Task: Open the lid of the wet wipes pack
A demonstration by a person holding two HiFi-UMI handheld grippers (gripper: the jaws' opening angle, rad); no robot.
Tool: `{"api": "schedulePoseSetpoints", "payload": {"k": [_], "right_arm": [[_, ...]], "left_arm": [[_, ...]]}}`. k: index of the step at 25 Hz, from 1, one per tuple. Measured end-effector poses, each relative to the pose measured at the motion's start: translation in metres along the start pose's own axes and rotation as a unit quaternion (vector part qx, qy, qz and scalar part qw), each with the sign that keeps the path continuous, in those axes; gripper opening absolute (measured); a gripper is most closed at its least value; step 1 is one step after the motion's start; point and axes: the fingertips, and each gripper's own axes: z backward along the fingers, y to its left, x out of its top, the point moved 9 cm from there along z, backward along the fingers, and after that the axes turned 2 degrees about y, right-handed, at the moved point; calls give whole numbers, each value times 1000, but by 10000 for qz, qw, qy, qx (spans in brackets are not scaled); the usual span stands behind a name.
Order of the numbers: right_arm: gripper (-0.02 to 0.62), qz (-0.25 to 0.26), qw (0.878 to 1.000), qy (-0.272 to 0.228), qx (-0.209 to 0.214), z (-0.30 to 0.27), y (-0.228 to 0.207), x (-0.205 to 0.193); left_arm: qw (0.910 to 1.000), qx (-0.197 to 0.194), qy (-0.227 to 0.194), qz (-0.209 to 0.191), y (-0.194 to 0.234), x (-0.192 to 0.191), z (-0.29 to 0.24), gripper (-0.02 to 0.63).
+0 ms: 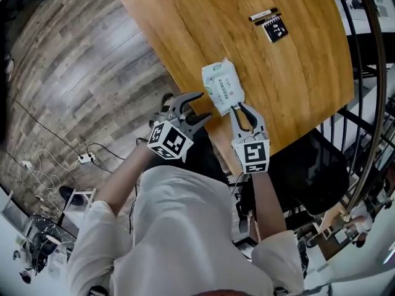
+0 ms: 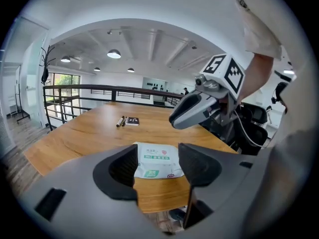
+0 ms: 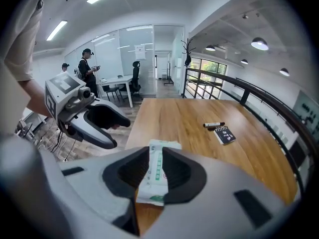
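Wet wipes pack (image 1: 222,88), soft flat rectangle

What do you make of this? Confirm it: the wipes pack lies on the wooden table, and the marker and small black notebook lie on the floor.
The place of the marker and small black notebook is wrong: they lie on the wooden table too, as the head view shows. The wipes pack does lie on that table.

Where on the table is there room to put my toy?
Bare wood lies between the wipes pack and the marker and black card, and around the table's far left corner. The near edge by the pack is crowded: left claw, right claw.
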Motion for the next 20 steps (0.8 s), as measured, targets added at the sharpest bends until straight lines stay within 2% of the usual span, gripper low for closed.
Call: {"api": "schedulePoseSetpoints", "payload": {"k": [8,20], "right_arm": [[67,393,9987,221,251,-51,0,-23],[67,923,9948,424,119,-96,8,-43]], "left_arm": [[9995,53,76,-300,0,-38,-50,261],[9963,-11,255,-820,4,-67,-89,278]]}}
